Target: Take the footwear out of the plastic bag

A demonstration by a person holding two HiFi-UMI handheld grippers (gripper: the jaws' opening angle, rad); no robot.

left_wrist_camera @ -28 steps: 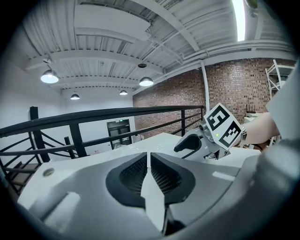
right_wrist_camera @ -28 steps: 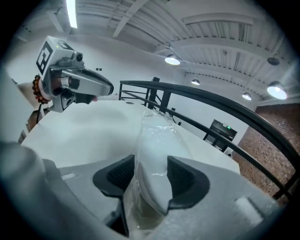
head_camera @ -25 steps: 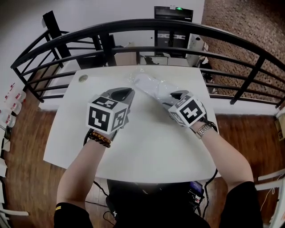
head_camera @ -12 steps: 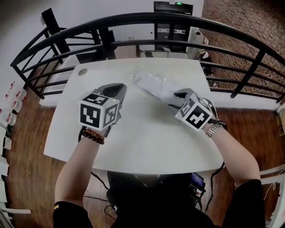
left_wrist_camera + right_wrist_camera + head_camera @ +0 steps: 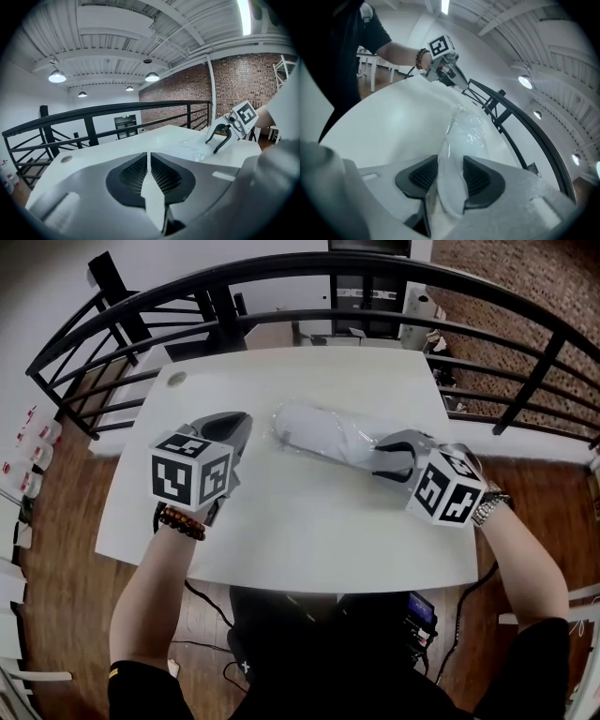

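Now one plastic bag (image 5: 349, 444) holding one white shoe (image 5: 314, 427) lies on the table (image 5: 309, 531); the right gripper (image 5: 378, 461) has just been closing its jaws onto the bag's end, and the left gripper (image 5: 241, 419) is clenched empty.

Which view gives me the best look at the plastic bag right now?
The head view: the whole plastic bag lies on the table, pale footwear inside. The right gripper view shows only its near end, on which the right gripper has just been closing its jaws. The left gripper view catches it small and far off.
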